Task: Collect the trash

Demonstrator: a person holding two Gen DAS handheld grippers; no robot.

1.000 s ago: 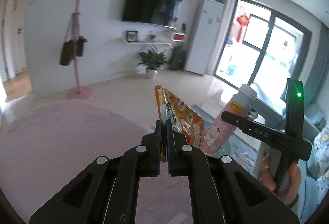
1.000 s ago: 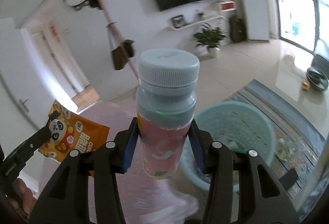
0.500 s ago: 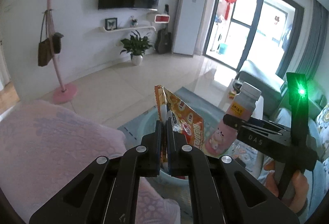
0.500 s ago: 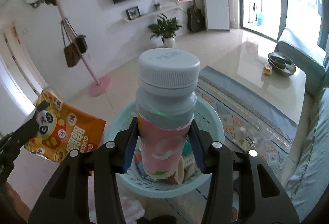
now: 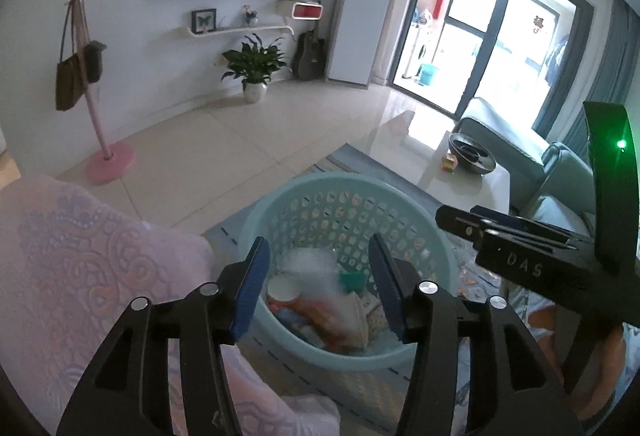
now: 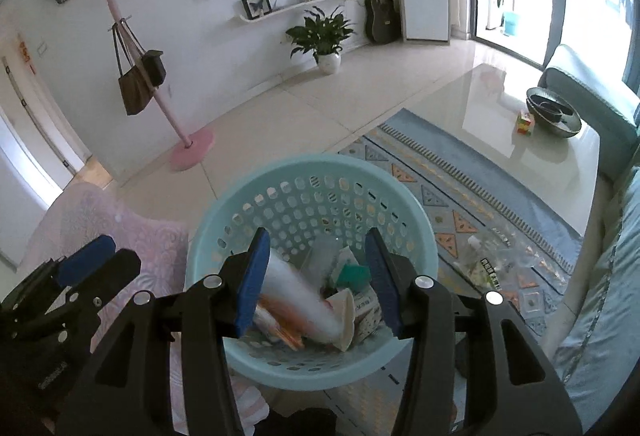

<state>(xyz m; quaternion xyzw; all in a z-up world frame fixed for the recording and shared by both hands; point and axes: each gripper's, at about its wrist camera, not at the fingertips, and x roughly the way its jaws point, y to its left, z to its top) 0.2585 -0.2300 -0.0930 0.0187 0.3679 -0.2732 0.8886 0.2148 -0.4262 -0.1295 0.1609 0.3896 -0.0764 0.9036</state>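
Observation:
A light blue perforated basket (image 5: pixel 276 211) stands on the rug below both grippers; it also shows in the right wrist view (image 6: pixel 224 211). It holds several pieces of trash, among them the pink bottle (image 6: pixel 300 300), blurred, lying on the pile, and the orange snack bag (image 6: pixel 280 332) under it. My left gripper (image 5: pixel 318 284) is open and empty above the basket. My right gripper (image 6: pixel 316 276) is open and empty above it too. The right gripper shows from the side in the left wrist view (image 5: pixel 460 222).
A pink quilted cushion (image 5: pixel 80 268) lies left of the basket. A glossy coffee table (image 6: pixel 520 123) with a dark bowl (image 6: pixel 554 111) stands at the right beside a teal sofa (image 6: pixel 616 276). Clear wrappers (image 6: pixel 492 256) lie on the patterned rug (image 6: pixel 460 195).
Both grippers opened over the basket. The snack bag left the left gripper and the pink bottle left the right one; both now lie in the basket.

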